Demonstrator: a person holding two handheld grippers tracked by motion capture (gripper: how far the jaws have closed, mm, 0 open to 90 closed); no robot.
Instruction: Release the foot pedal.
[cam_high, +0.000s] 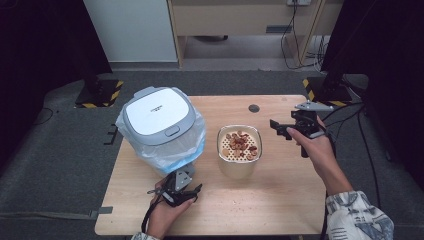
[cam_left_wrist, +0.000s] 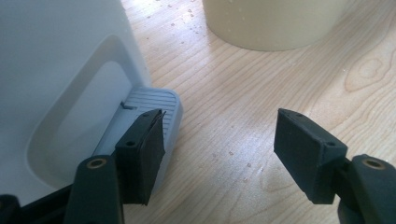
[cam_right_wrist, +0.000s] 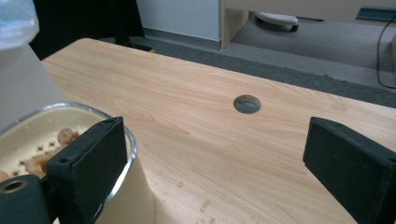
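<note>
- Nearest the high camera, the left gripper (cam_high: 176, 189) lies low on the table (cam_high: 280, 200) just in front of the white pedal bin (cam_high: 159, 120), its jaws spread wide with nothing between them.
- From the left gripper view, one jaw sits just above the bin's grey foot pedal (cam_left_wrist: 156, 105); whether it touches cannot be told.
- Right of the bin stands the cream container (cam_high: 239, 155) with a perforated tray of brownish food scraps (cam_high: 241, 142).
- At the container's right, the right gripper (cam_high: 287, 131) is held above the table, released, jaws apart and empty.
- Its own view shows one jaw beside the container's rim (cam_right_wrist: 133, 149).
</note>
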